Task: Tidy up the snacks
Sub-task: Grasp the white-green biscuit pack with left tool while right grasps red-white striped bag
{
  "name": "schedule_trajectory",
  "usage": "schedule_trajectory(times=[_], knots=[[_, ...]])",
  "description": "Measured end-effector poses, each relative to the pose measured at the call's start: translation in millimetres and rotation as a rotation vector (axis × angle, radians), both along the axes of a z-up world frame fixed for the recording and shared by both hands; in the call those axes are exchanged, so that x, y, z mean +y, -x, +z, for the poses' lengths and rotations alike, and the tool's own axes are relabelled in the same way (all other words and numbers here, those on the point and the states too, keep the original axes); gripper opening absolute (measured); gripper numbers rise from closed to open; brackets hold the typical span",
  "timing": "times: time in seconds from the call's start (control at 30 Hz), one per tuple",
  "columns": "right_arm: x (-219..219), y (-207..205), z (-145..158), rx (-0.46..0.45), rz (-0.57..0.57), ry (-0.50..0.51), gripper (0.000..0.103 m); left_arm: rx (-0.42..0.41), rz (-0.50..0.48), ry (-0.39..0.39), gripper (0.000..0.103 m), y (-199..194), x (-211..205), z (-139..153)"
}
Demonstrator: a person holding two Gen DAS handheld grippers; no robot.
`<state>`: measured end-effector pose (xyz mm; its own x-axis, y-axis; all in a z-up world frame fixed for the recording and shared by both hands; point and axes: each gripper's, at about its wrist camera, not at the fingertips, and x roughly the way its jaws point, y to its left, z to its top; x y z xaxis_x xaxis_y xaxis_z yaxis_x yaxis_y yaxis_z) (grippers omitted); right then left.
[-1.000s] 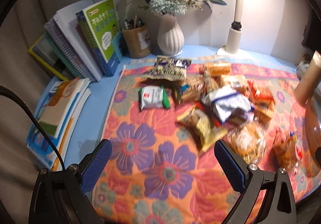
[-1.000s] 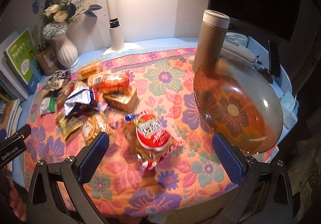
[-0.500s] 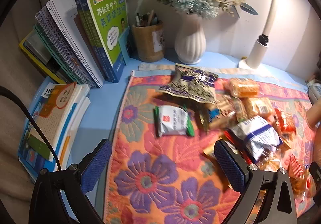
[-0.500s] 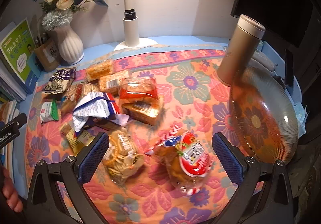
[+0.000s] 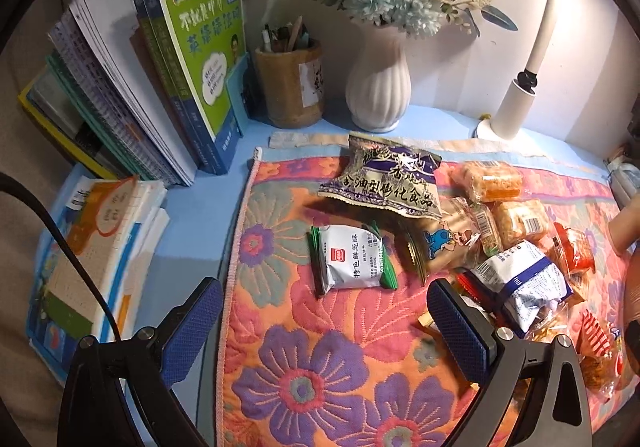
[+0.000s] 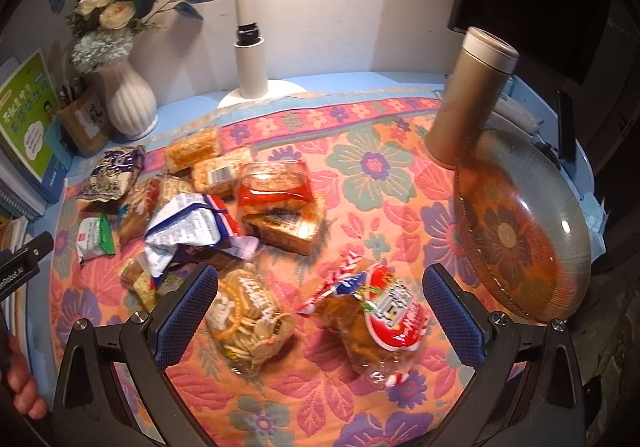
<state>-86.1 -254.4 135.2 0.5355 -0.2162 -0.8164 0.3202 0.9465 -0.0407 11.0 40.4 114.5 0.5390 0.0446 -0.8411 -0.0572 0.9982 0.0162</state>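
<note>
Several snack packs lie in a loose pile on a floral cloth (image 5: 320, 359). A white-and-green pack (image 5: 348, 261) lies just beyond my open, empty left gripper (image 5: 324, 331); a purple bag (image 5: 386, 177) sits behind it. My right gripper (image 6: 320, 317) is open and empty, low over a clear bag of round crackers (image 6: 250, 321) and a red-labelled bag (image 6: 380, 321). A ribbed glass plate (image 6: 520, 223) lies at the right. The white-and-green pack also shows in the right wrist view (image 6: 94, 239).
Leaning books (image 5: 160, 75), a pen pot (image 5: 290, 85), a white vase of flowers (image 5: 378, 87) and a lamp base (image 6: 256, 67) line the back wall. A tall metal flask (image 6: 468, 95) stands behind the plate. Flat books (image 5: 92, 259) lie at left.
My left gripper has swung left and closer to the white-and-green pack. My right gripper has shifted left, away from the plate, toward the cracker bag. Both stay open.
</note>
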Motion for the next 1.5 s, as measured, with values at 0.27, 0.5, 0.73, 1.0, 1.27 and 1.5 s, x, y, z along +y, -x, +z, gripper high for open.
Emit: schedule_trajectory(times=[0.27, 0.5, 0.73, 1.0, 1.27, 1.5], knots=[[-37.7, 15.1, -3.7, 0.020, -0.111, 0.003, 0.103, 0.101, -0.087, 0.184, 0.100, -22.5, 21.6, -27.7], [-75.0, 36.9, -10.1, 0.047, -0.219, -0.063, 0.103, 0.146, -0.101, 0.157, 0.099, -54.9, 11.5, -53.6], [-87.3, 49.5, -22.7, 0.080, -0.236, -0.168, 0.103, 0.198, -0.097, 0.114, 0.095, -80.0, 10.8, -77.2], [-78.5, 27.8, -48.1, 0.164, -0.121, -0.245, 0.103, 0.238, -0.129, 0.097, 0.089, -87.5, 1.2, -98.5], [-83.2, 3.9, -78.4, 0.197, -0.066, -0.320, 0.101, 0.225, -0.151, 0.080, 0.089, -87.5, -1.5, -99.7], [-62.6, -10.7, -100.6, 0.244, -0.005, -0.361, 0.099, 0.210, -0.162, 0.059, 0.086, -90.5, -5.0, -102.9]])
